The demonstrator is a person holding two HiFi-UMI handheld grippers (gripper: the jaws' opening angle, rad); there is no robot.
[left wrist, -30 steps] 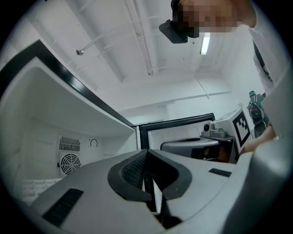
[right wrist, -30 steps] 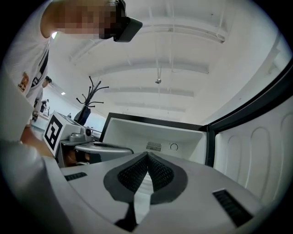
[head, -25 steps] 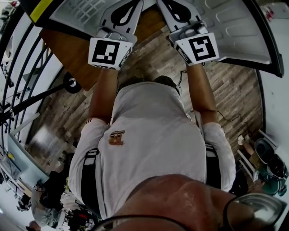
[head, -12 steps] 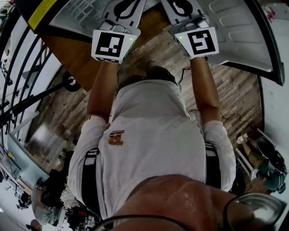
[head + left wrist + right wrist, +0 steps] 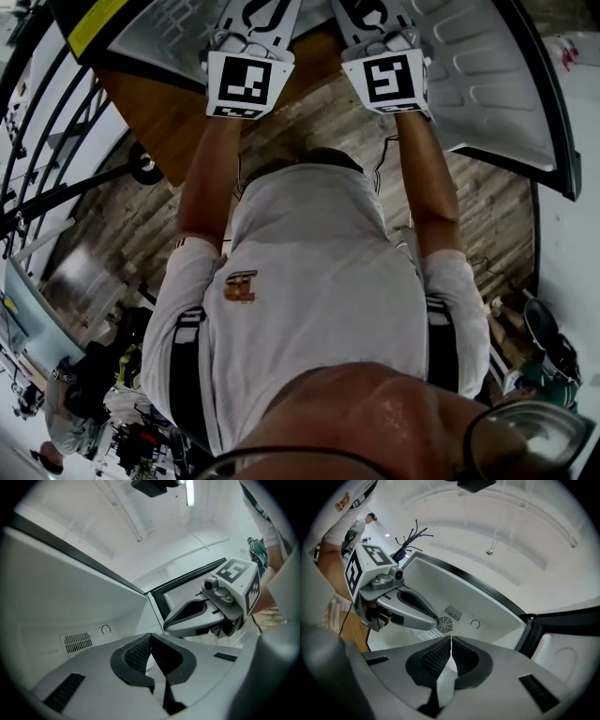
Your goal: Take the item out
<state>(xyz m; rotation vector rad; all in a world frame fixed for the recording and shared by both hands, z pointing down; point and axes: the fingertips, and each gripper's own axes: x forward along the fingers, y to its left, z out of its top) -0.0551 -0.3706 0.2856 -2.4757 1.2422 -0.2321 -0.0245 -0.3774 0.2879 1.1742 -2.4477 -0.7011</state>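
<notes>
Both grippers are held up side by side in front of a white open appliance (image 5: 497,597). In the head view my left gripper (image 5: 255,19) and right gripper (image 5: 367,14) reach past the top edge, marker cubes toward me. The left gripper (image 5: 151,641) is shut, its pads meeting with nothing between them. So is the right gripper (image 5: 451,644), empty as well. Each shows in the other's view: the right gripper (image 5: 187,616) and the left gripper (image 5: 426,616). The bare white cavity has a round fan grille (image 5: 444,624) and a dial (image 5: 475,624). No item shows in any view.
The appliance's white ribbed door liner (image 5: 497,84) stands open at the right, with a dark seal around it. A brown wooden board (image 5: 159,112) lies below the left gripper. Wood-plank floor (image 5: 478,197) is under the person. Black railings (image 5: 37,159) run along the left.
Both grippers have moved up and farther toward the appliance, drawing a little closer together. Their jaws have stayed shut.
</notes>
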